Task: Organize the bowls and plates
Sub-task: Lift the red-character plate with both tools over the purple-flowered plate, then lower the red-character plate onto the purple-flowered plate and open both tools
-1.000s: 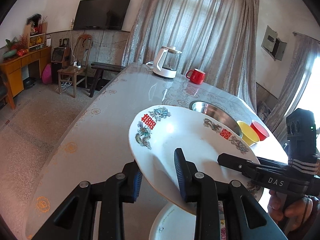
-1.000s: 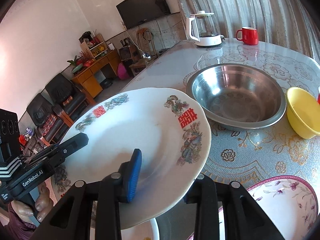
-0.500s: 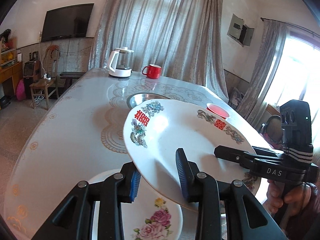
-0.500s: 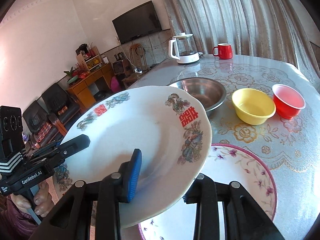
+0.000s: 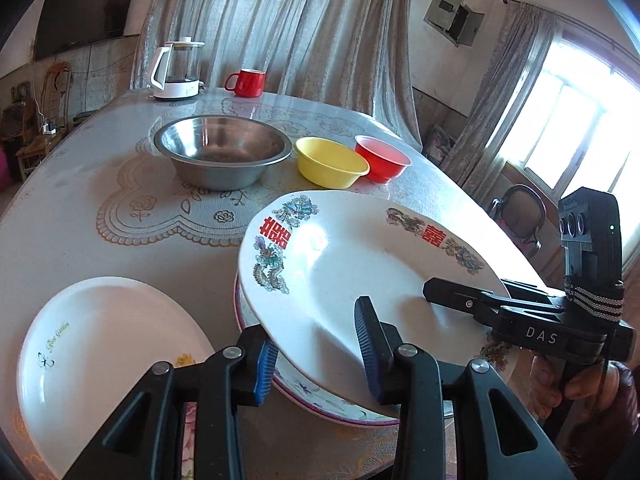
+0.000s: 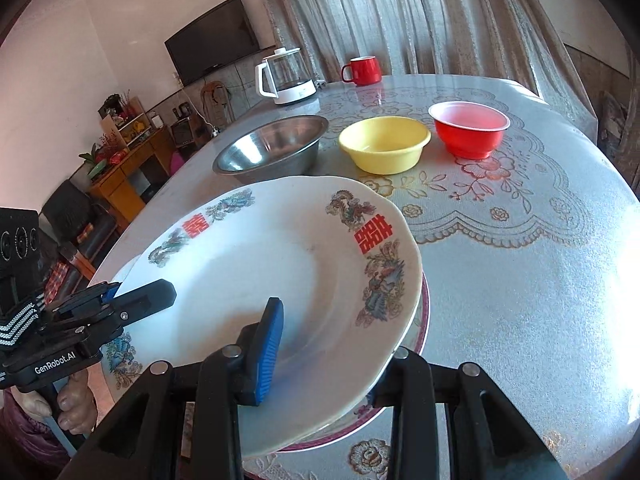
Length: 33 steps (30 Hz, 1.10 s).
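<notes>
Both grippers carry 1 dragon-and-double-happiness plate (image 5: 360, 280) by opposite rim edges, low over the pink-rimmed floral plate (image 6: 420, 312) at the table's near edge. The left gripper (image 5: 316, 356) has just been opening: its jaws straddle the rim, and its right pad looks lifted off the plate face. The right gripper (image 6: 324, 356) clamps its edge narrowly. If the left lets go early, the plate could pivot, clack onto the lower plate, or slide toward the white plate (image 5: 108, 356) at left.
</notes>
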Motion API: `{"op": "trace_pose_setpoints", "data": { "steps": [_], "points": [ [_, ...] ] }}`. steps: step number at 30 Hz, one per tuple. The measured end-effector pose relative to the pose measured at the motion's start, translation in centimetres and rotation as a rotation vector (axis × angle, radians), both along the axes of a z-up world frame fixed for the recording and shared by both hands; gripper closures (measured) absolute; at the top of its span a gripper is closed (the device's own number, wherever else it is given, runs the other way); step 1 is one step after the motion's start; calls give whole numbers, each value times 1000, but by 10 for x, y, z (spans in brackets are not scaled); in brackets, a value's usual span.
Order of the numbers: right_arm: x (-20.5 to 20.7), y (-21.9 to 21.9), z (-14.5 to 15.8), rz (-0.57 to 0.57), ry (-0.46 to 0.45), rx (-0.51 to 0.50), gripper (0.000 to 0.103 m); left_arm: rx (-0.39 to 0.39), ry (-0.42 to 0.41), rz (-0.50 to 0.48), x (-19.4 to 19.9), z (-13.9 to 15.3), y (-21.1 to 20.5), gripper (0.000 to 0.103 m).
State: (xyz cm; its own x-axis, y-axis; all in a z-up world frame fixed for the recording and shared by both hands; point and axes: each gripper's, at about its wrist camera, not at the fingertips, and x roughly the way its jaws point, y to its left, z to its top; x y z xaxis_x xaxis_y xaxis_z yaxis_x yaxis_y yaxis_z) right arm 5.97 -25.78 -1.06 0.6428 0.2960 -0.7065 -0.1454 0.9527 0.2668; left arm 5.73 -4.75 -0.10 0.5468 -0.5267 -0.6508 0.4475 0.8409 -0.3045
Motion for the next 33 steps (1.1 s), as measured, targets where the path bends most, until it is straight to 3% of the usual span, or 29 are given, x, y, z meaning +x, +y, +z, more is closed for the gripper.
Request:
{"op": "trace_pose_setpoints", "data": {
  "steps": [9, 28, 33],
  "points": [
    [3, -9, -14, -39, 43, -12, 69, 30, 66, 2, 5, -15, -2, 63],
    [-13, -11, -8, -59, 7, -106, 69, 56, 47, 42, -3, -11, 5, 64],
    [-16, -17, -6, -73, -4, -119, 69, 76, 39, 8, -7, -12, 0, 63]
  ]
}}
